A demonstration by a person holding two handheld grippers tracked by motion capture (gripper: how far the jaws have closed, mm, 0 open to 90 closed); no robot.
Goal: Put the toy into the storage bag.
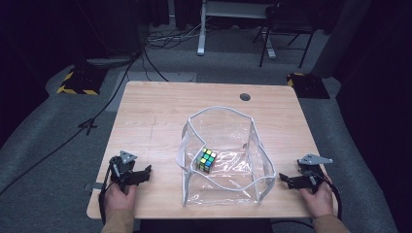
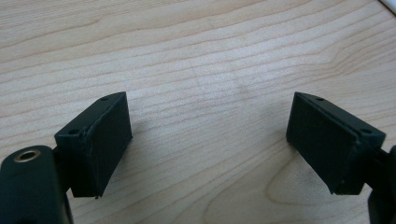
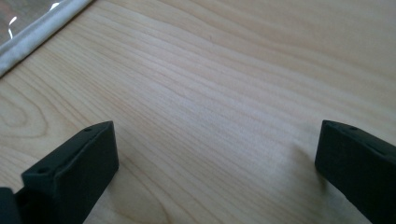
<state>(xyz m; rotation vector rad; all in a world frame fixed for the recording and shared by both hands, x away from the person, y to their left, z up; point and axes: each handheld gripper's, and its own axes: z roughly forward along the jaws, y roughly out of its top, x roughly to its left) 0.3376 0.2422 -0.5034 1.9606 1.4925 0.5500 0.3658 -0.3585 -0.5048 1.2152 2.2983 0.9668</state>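
A clear plastic bag with white piping (image 1: 221, 160) stands open in the middle of the wooden table (image 1: 155, 111). Inside it, on its floor, sits a colourful puzzle cube (image 1: 207, 160). My left gripper (image 1: 145, 171) rests near the table's front left corner, open, with only bare wood between its pads (image 2: 100, 144). At the front right edge my right gripper (image 1: 284, 178) is open too, with nothing between its jaws, pointing toward the bag. The bag's white piping (image 3: 39, 30) crosses the top left corner of the right gripper view.
A round cable hole (image 1: 245, 96) sits near the table's far edge. Beyond the table are cables on the floor, a desk's legs (image 1: 201, 34) and a chair (image 1: 284, 29). Bare wood lies left of the bag and behind it.
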